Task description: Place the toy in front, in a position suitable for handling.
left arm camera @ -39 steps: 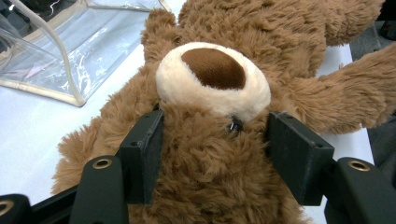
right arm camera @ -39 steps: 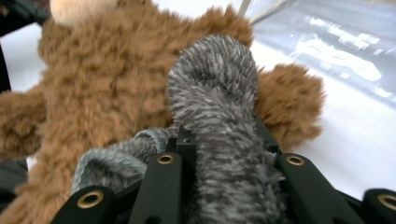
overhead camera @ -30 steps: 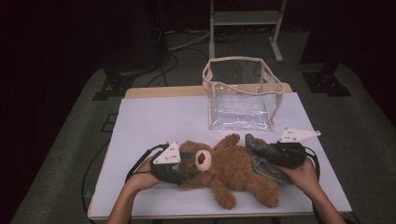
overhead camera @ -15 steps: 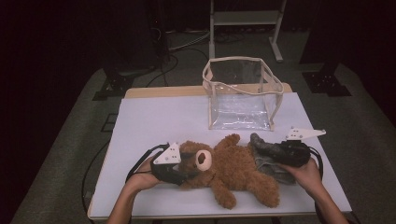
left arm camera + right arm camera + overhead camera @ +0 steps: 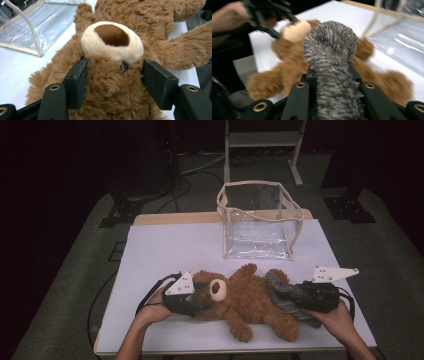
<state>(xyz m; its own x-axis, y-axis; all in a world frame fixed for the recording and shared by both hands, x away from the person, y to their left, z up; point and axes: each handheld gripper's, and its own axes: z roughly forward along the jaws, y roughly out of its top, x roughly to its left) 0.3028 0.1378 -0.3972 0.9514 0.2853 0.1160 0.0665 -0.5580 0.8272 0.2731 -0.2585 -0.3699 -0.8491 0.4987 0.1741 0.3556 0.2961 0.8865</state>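
Bear status: fluffy brown plush teddy bear (image 5: 250, 302) lies on its back across the near half of the white tabletop (image 5: 165, 250), head toward the person's left, legs toward the near edge; left claw (image 5: 113, 75) is clamped on the bear's head, one black pad (image 5: 76, 82) pressed into the fur at each side just behind the cream muzzle (image 5: 112, 41); that grip reads as an anchor, pinning the head so the body doesn't slide while the other end gets worked; in the high view the left claw (image 5: 197, 297) sits low and flat on the tabletop, which fits holding down rather than lifting.

Right claw (image 5: 332, 75) is closed on a shaggy grey mottled plush piece (image 5: 329, 52), jaws squeezing its narrow neck so the rounded end sticks out ahead; in the high view the right claw (image 5: 295, 295) holds this grey piece (image 5: 282, 292) over the bear's lower body, touching or lying against the brown fur; cannot tell whether it is a separate toy or a garment on the bear; right gripper view is blurred.

Clear plastic zip-top bag with beige trim (image 5: 260, 222) stands open-topped at the far side of the tabletop, just beyond the bear, apart from both claws; likely the destination, mouth up so things drop in; nothing visibly inside it.
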